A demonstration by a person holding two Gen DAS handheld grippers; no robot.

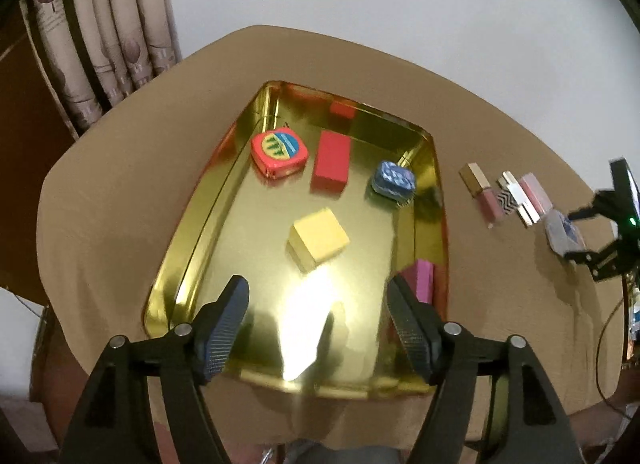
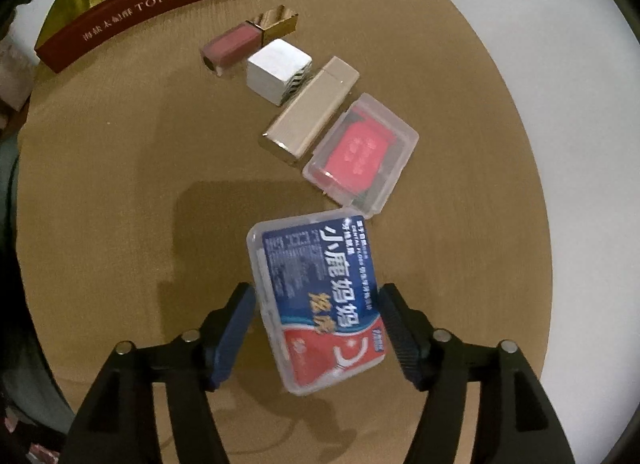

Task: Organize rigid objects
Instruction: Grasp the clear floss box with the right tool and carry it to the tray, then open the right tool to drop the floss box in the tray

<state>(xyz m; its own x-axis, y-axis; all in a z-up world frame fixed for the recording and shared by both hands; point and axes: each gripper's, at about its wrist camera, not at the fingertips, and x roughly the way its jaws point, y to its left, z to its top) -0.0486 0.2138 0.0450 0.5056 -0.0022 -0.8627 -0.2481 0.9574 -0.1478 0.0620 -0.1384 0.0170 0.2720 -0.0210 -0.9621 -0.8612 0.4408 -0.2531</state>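
Floss box [image 2: 320, 304] lies between spread right gripper [image 2: 316, 328] fingers; untouched.

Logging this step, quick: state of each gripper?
Left gripper: open, empty, above the gold tray.
Right gripper: open around the floss box.

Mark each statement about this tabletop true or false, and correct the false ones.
1. The yellow block lies inside the gold tray. True.
2. The left gripper holds the yellow block. False: it is open with nothing between its fingers, and the block lies beyond them.
3. The pink lip gloss tube lies in the tray. False: it lies on the table, beside the tray.
4. The blue and red floss box sits between the fingers of the right gripper. True.
5. The tray's outer wall reads TOFFEE. True.
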